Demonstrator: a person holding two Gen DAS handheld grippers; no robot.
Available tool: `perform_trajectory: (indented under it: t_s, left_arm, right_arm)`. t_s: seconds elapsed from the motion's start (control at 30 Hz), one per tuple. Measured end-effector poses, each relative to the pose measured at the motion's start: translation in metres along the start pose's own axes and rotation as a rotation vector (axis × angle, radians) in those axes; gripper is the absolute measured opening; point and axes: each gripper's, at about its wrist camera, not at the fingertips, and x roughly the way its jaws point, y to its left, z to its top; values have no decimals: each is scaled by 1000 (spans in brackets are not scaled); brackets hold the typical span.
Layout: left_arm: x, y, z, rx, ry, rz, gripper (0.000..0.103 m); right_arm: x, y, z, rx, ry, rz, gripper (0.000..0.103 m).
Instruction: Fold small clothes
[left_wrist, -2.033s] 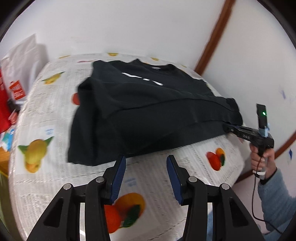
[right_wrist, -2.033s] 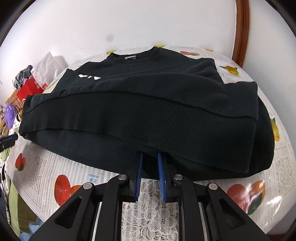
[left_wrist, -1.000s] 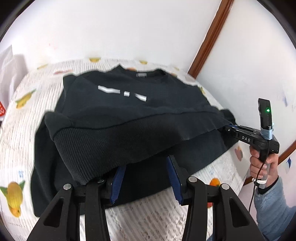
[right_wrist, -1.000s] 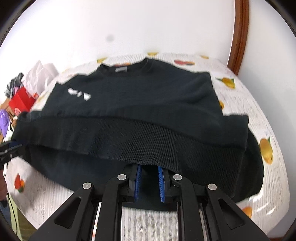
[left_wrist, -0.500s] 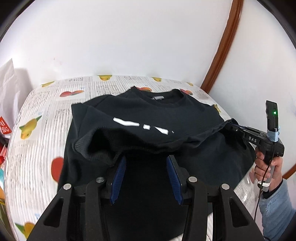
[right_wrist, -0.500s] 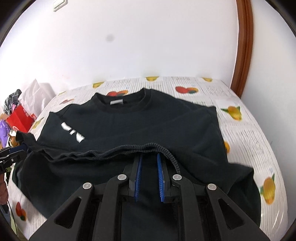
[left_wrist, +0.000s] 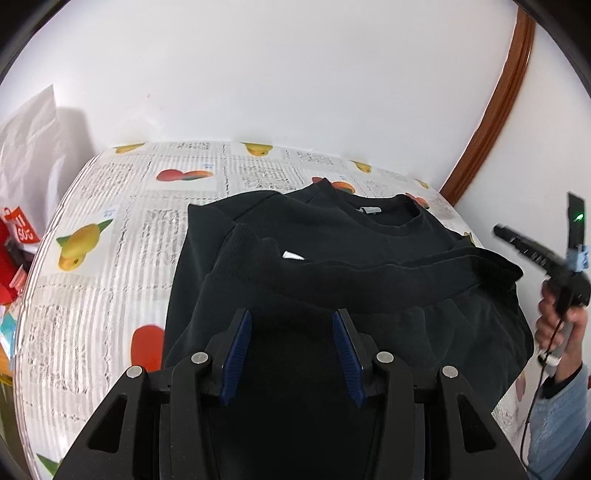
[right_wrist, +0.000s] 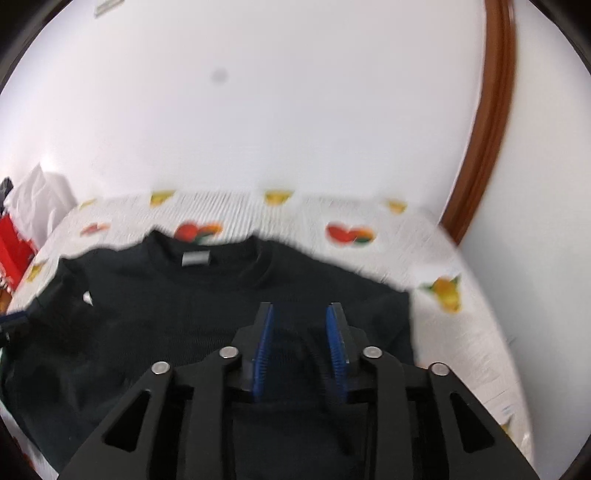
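The black cotton sweatshirt (left_wrist: 369, 280) lay mid-frame on the fruit-printed tablecloth (left_wrist: 110, 206), its ribbed hem already folded up toward the collar. The right gripper (right_wrist: 300, 345) had just been opening, nothing pinched; the left gripper (left_wrist: 291, 347) gaped empty. Further folds seemed left

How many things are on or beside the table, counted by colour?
Black sweatshirt: 1
White bag: 1
Red bag: 1
Total: 3
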Motion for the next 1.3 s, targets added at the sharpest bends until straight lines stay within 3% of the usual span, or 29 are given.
perform_trajectory:
  t_s: [0.2,0.33,0.43,0.57,0.67,0.77,0.93,1.0,1.1,1.17,1.2,1.23,1.3]
  left_arm:
    - [-14,6,-9,23,1,29,47]
    - [-17,13,-12,7,5,30,49]
    - [-15,15,-11,7,13,43,49]
    - [-11,13,-6,23,19,56,51]
    - [-4,11,0,39,24,64,54]
    - [5,11,6,50,31,84,54]
    - [25,21,21,34,55,117,54]
    - [33,25,28,32,63,125,54]
    - [43,27,33,34,85,109,52]
    - [45,27,34,30,96,88,32]
    - [43,24,34,37,88,119,19]
    - [38,22,34,51,66,138,13]
    - [24,17,34,53,10,106,11]
  right_arm:
    - [-40,-38,-4,13,-44,-52,50]
    - [-52,-61,-33,8,-10,-64,55]
    - [-52,-73,-55,17,28,-20,58]
    - [-43,-67,-75,-43,57,39,61]
    - [-37,-53,-80,-136,34,24,63]
    - [-30,-45,-78,-197,-12,12,66]
    - [2,-35,-68,-260,20,34,67]
    - [17,-33,-66,-277,40,22,61]
    - [31,-35,-64,-259,68,22,32]
    - [35,-40,-63,-229,71,31,27]
    - [35,-42,-61,-210,72,39,24]
    - [34,-45,-58,-193,81,51,22]
    - [30,-53,-48,-129,89,87,21]
